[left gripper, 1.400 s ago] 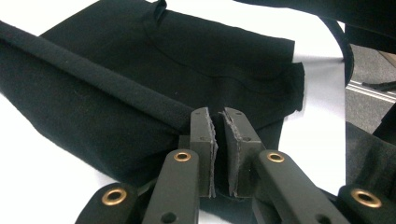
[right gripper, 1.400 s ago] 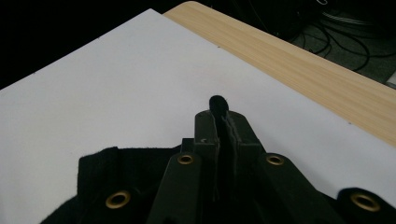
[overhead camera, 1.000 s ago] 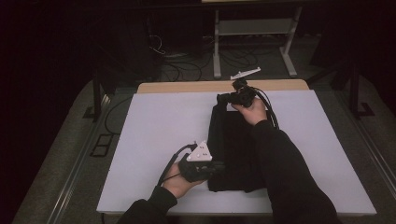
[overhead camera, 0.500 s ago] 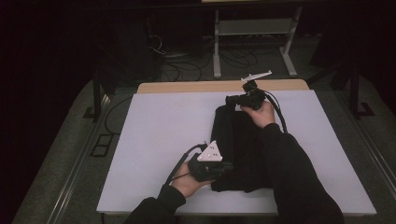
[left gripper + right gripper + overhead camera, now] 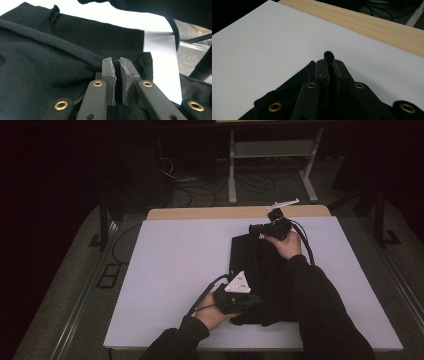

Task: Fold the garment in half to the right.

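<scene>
Lengthwise, the black garment [image 5: 260, 280] runs straight between the grippers on the white table [image 5: 170, 270]: left gripper [image 5: 252, 301] clamped on its near edge, right gripper [image 5: 256, 229] clamped on its far edge, cloth ahead of each.

The right gripper [image 5: 331, 63] has its two black jaws rising from the bottom edge, drawn close together with a fold of black cloth [image 5: 287, 92] pinched between them. A small rounded nub of that fabric pokes up just past the jaw tips. More of the dark cloth spreads down and to the left beneath the jaws, its edge running slantwise toward the lower left corner. Under it lies the white surface [image 5: 262, 42], bare and flat. Along the upper right runs a light wooden strip [image 5: 367, 23], touching the white sheet's far edge. Dark cables [image 5: 387, 5] lie beyond the wood at the top.
</scene>
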The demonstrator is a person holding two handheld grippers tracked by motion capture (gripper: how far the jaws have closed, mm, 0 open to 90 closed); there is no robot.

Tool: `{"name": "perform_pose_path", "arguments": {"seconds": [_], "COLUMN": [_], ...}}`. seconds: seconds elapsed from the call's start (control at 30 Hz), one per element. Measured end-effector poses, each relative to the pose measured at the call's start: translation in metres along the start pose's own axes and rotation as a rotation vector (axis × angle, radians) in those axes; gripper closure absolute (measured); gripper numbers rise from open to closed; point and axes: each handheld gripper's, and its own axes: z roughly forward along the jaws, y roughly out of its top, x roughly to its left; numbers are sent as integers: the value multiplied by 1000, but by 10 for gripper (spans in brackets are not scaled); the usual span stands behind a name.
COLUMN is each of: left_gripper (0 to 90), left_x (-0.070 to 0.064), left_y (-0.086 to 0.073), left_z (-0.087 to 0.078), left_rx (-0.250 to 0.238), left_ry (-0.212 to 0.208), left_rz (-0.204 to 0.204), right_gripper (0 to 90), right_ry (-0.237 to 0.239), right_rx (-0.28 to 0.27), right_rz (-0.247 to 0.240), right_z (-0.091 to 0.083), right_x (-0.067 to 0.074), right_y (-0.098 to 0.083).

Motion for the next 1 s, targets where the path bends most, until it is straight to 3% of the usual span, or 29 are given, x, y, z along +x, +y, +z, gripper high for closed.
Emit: {"name": "perform_pose_path", "arguments": {"seconds": [1.0], "left_gripper": [814], "left_x": [-10], "left_y": [25], "left_z": [50], "left_rx": [1], "left_ry": [-67], "left_rz": [8], "right_gripper": [825], "right_ry": [-26], "right_rx": [-18], "right_rz": [52], "right_z": [-27], "right_x": [-38], "right_y": [-26]}}
